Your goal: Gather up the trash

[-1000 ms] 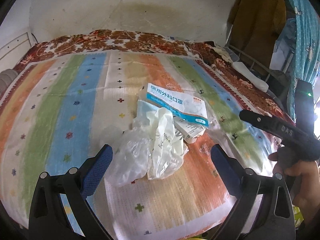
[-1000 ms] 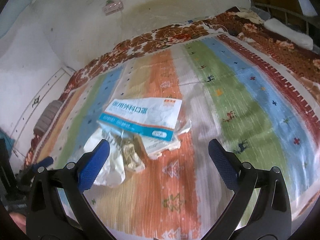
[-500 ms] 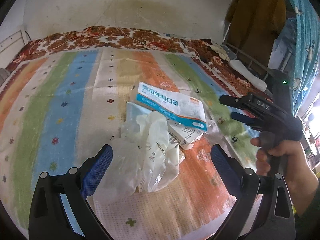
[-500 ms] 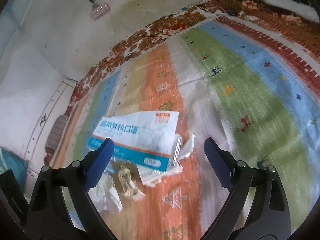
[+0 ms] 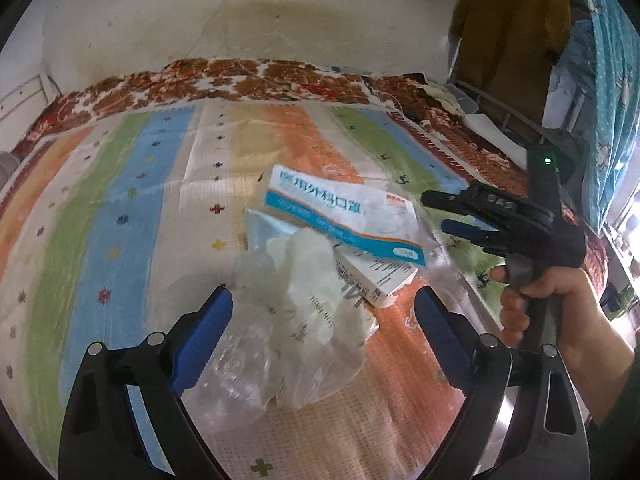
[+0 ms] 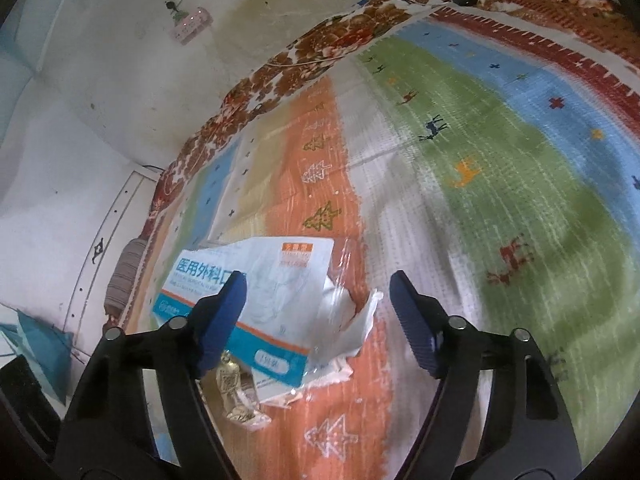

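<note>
Closer now to the blue-and-white mask packet (image 6: 256,300) on the bed (image 6: 520,184), the right gripper (image 6: 316,312) and left gripper (image 5: 324,336) hover, fingers apart.

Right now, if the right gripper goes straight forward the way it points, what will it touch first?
Most likely the torn right end of the mask package: the open right gripper frames it in its own view. In the left view, the gripper points at that same end. Depth is unclear, so contact distance is uncertain.
</note>
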Available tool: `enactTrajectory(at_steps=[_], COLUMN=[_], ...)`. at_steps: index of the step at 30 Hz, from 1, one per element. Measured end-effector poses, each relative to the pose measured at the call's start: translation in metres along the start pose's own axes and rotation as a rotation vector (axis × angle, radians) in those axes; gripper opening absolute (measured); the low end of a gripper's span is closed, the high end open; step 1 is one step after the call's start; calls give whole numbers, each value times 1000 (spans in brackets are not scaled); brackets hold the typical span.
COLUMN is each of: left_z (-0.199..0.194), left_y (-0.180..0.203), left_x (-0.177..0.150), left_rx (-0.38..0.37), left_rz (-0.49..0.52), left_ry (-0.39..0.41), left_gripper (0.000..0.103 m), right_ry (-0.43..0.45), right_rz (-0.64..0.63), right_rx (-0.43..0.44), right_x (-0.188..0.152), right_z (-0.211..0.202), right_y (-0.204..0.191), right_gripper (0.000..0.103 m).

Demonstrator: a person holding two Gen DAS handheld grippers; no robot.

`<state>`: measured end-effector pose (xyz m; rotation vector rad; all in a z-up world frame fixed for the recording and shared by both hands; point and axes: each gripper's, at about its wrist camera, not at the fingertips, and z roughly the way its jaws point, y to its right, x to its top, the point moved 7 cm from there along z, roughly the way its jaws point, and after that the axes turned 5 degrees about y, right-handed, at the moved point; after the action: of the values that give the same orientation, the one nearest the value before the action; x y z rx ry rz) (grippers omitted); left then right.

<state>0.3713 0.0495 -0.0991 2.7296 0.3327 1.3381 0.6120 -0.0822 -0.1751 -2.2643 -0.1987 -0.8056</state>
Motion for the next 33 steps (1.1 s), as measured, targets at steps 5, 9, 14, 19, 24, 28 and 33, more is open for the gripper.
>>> enactTrajectory(at_steps=[5, 9, 14, 19, 24, 28, 33], left_z=[10, 21, 31, 36, 22, 10, -11], left_y=[11, 12, 12, 12, 14, 12, 7], left_x=[1, -1, -3, -5, 4, 11, 16], left_rx=[35, 53, 79, 75, 47, 30, 21], left_rz=[60, 98, 135, 135, 111, 73, 31], left_ry=[-15, -31, -50, -66, -41, -24, -8], left_gripper=[86, 83, 61, 10, 8, 8, 8], right_ry=[6, -17, -20, 10, 22, 26, 23], right_rz=[74, 75, 78, 49, -16, -115, -178], right_rx=[61, 93, 103, 107, 92, 67, 47], right_x=[6, 3, 1, 6, 11, 13, 10], right_z=[16, 32, 38, 28, 16, 2, -16], right_y=[5, 0, 3, -1, -20, -46, -68], right_gripper=[59, 47, 13, 1, 0, 0, 0])
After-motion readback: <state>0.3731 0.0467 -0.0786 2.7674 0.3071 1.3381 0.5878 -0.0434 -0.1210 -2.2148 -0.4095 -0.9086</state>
